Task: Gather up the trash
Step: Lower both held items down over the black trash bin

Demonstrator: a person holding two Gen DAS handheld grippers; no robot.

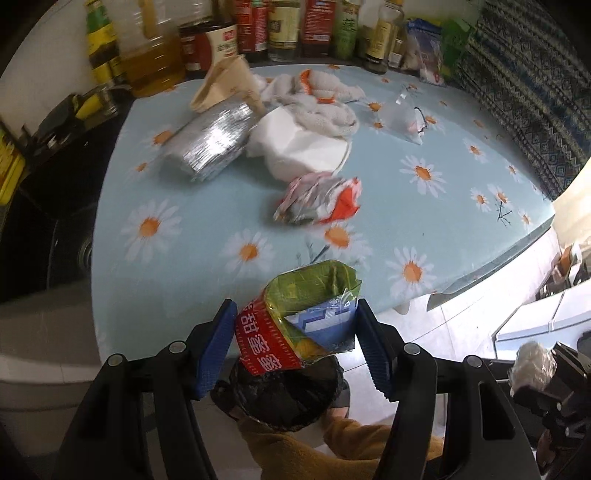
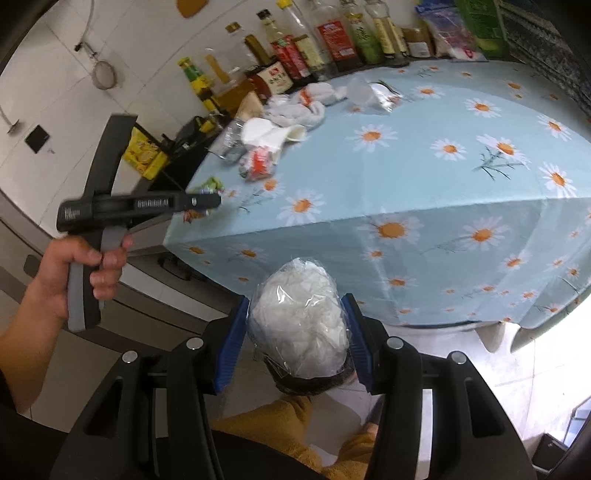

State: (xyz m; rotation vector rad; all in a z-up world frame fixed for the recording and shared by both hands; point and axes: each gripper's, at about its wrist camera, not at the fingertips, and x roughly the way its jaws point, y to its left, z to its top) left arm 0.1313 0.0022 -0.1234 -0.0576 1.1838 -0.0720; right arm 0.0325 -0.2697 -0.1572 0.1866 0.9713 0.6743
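Left gripper [image 1: 297,332]: tilted steeply down, pads clamped on a red-green wrapper [image 1: 295,321], above the black-lined bin [image 1: 284,398].
Right gripper [image 2: 295,332]: angled down, gripping a clear bag of white scraps [image 2: 299,325].
Left hand [image 2: 74,273]: fist round the grey handle.
Trash on table: one crumpled wrapper [image 1: 317,201], one foil pack [image 1: 210,144], one white bag [image 1: 299,147].
Surface: daisy tablecloth [image 1: 424,206]; bottles [image 1: 280,29] along the tiled wall.
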